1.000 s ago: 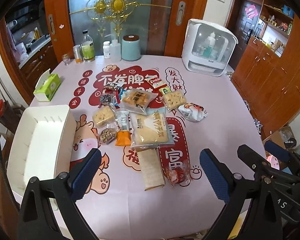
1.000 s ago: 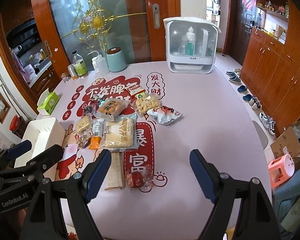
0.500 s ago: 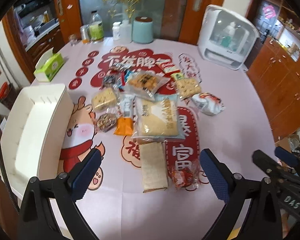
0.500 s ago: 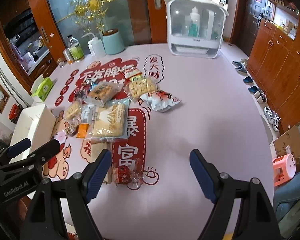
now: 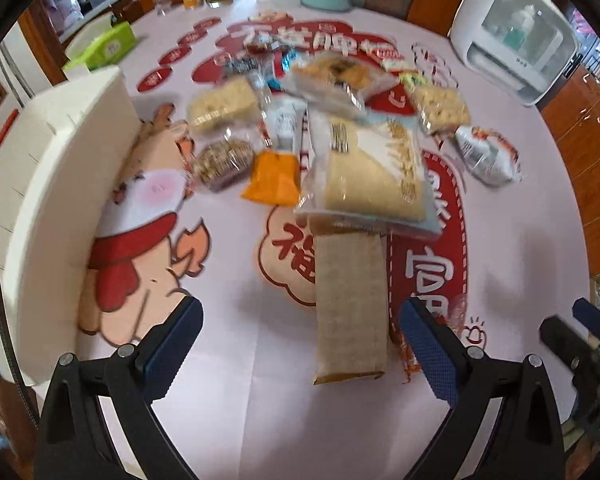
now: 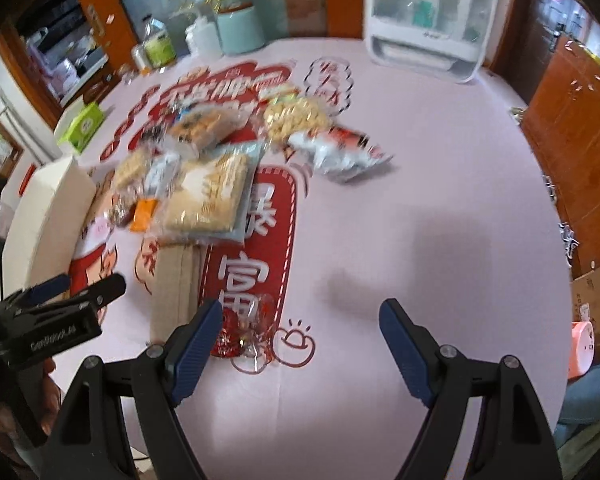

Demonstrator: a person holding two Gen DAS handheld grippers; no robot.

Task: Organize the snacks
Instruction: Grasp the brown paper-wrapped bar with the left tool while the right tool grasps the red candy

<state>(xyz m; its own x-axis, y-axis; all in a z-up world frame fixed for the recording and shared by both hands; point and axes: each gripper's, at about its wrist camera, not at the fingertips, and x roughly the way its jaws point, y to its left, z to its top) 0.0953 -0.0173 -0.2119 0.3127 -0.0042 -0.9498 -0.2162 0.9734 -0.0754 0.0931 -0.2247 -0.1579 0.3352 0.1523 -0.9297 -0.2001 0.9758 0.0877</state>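
White organizer tray (image 5: 60, 168) fuller in left view; pink stool (image 6: 582, 344) right-only (both tongs (image 5: 300, 354) (image 6: 300, 344) wide open, empty).

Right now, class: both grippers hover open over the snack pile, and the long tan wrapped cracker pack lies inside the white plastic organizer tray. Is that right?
One detail is wrong. The long tan wrapped cracker pack is not inside the white plastic organizer tray; the left wrist view shows it on the pink printed tablecloth, tray apart at the left. The left gripper and right gripper are open.
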